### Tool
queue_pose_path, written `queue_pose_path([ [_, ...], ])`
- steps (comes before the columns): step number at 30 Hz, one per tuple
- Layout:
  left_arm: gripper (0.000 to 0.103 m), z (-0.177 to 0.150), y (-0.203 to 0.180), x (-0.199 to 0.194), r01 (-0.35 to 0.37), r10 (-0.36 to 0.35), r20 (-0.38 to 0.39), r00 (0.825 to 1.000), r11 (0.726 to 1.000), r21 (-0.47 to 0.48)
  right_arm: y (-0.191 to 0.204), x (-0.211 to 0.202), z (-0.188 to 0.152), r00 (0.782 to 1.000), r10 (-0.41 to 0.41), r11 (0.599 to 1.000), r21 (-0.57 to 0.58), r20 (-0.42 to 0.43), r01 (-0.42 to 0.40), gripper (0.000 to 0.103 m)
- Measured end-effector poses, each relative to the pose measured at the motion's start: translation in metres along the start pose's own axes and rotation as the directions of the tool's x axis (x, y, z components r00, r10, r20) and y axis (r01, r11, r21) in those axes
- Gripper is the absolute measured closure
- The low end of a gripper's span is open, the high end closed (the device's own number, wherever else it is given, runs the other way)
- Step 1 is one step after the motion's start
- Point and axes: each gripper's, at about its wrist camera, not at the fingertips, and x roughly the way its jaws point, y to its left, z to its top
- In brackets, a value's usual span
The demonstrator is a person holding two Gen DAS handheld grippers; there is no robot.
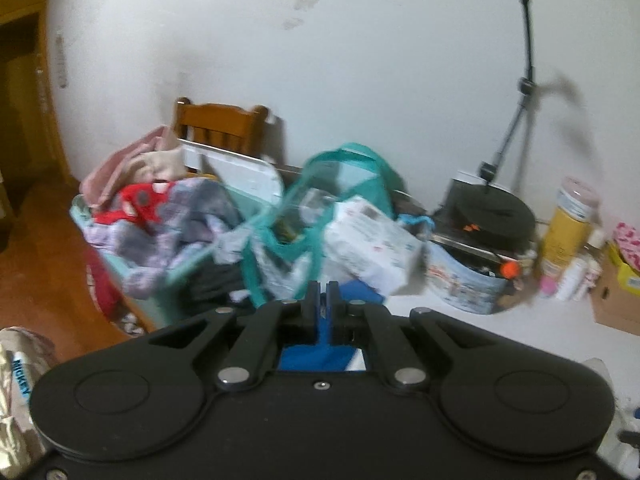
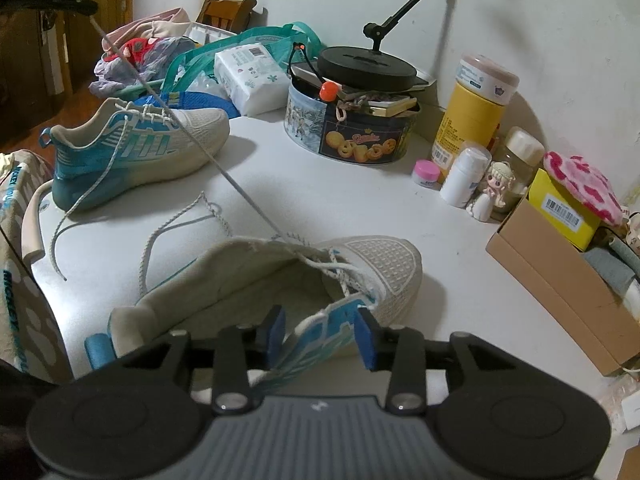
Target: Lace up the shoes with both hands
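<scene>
A white and blue sneaker lies on the white table just ahead of my right gripper. The right gripper's blue pads straddle the shoe's blue side wall and stand open, not pressing it. A grey-white lace runs taut from the shoe's upper eyelets up to the far left. There my left gripper is shut on its end. In the left wrist view the left gripper has its jaws together, and the lace does not show there. A second, laced sneaker rests at the left.
A cookie tin with a black stand base on it sits behind the shoes. A yellow canister, small bottles and a cardboard box line the right. A teal bag, a tissue pack and clothes crowd the back left.
</scene>
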Motion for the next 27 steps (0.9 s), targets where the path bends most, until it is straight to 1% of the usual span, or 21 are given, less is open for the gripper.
queue_pose_path([
  [5, 0.103, 0.003, 0.015, -0.003, -0.055, 0.056, 0.015, 0.998, 0.998, -0.020, -0.001, 0.000, 0.000, 1.000, -0.002, 1.000, 0.002, -0.003, 0.002, 0.061],
  [8, 0.103, 0.004, 0.013, -0.005, -0.050, 0.050, 0.025, 0.998, 0.999, -0.011, -0.001, 0.000, -0.001, 1.000, -0.005, 1.000, 0.003, -0.004, 0.005, 0.060],
  [10, 0.103, 0.004, 0.004, -0.007, -0.025, 0.024, 0.031, 0.999, 0.999, 0.029, -0.001, 0.000, 0.000, 1.000, -0.009, 1.000, 0.001, -0.006, 0.009, 0.060],
  [11, 0.103, 0.003, -0.005, -0.008, 0.004, -0.005, 0.029, 1.000, 0.999, 0.048, 0.000, 0.000, 0.000, 1.000, -0.011, 1.000, 0.000, -0.006, 0.011, 0.060],
  [13, 0.103, -0.001, -0.030, -0.010, 0.088, -0.090, 0.018, 0.996, 0.992, 0.094, 0.000, 0.000, 0.000, 1.000, -0.014, 1.000, 0.001, -0.007, 0.014, 0.060],
  [14, 0.103, -0.003, -0.040, -0.011, 0.117, -0.119, 0.011, 0.993, 0.987, 0.110, 0.000, 0.000, 0.000, 1.000, -0.016, 1.000, 0.001, -0.008, 0.016, 0.060],
  [16, 0.103, -0.010, -0.068, -0.014, 0.195, -0.195, -0.017, 0.981, 0.968, 0.157, 0.001, 0.000, 0.000, 1.000, -0.020, 1.000, 0.001, -0.009, 0.020, 0.059],
  [17, 0.103, -0.016, -0.084, -0.016, 0.244, -0.241, -0.038, 0.970, 0.953, 0.179, 0.001, 0.000, 0.000, 1.000, -0.022, 1.000, 0.003, -0.010, 0.022, 0.059],
  [19, 0.103, -0.032, -0.121, -0.018, 0.349, -0.334, -0.102, 0.937, 0.910, 0.224, 0.001, 0.000, 0.000, 1.000, -0.024, 1.000, 0.006, -0.010, 0.024, 0.058],
  [21, 0.103, -0.050, -0.151, -0.015, 0.431, -0.399, -0.171, 0.901, 0.869, 0.244, 0.002, 0.000, 0.000, 1.000, -0.029, 1.000, 0.006, -0.009, 0.029, 0.058],
  [23, 0.103, -0.066, -0.176, -0.011, 0.491, -0.442, -0.227, 0.868, 0.833, 0.255, 0.002, 0.000, -0.001, 0.999, -0.032, 0.999, 0.007, -0.007, 0.032, 0.058],
  [24, 0.103, -0.072, -0.186, -0.009, 0.513, -0.456, -0.252, 0.854, 0.819, 0.256, 0.002, 0.000, -0.001, 0.999, -0.036, 0.999, 0.008, -0.006, 0.036, 0.058],
  [25, 0.103, -0.076, -0.192, -0.008, 0.528, -0.466, -0.269, 0.843, 0.811, 0.251, 0.002, 0.000, -0.001, 0.999, -0.040, 0.999, 0.008, -0.005, 0.040, 0.058],
  [27, 0.103, -0.085, -0.210, -0.003, 0.596, -0.523, -0.323, 0.789, 0.777, 0.199, 0.001, 0.001, -0.001, 0.999, -0.041, 0.999, 0.011, -0.005, 0.041, 0.057],
])
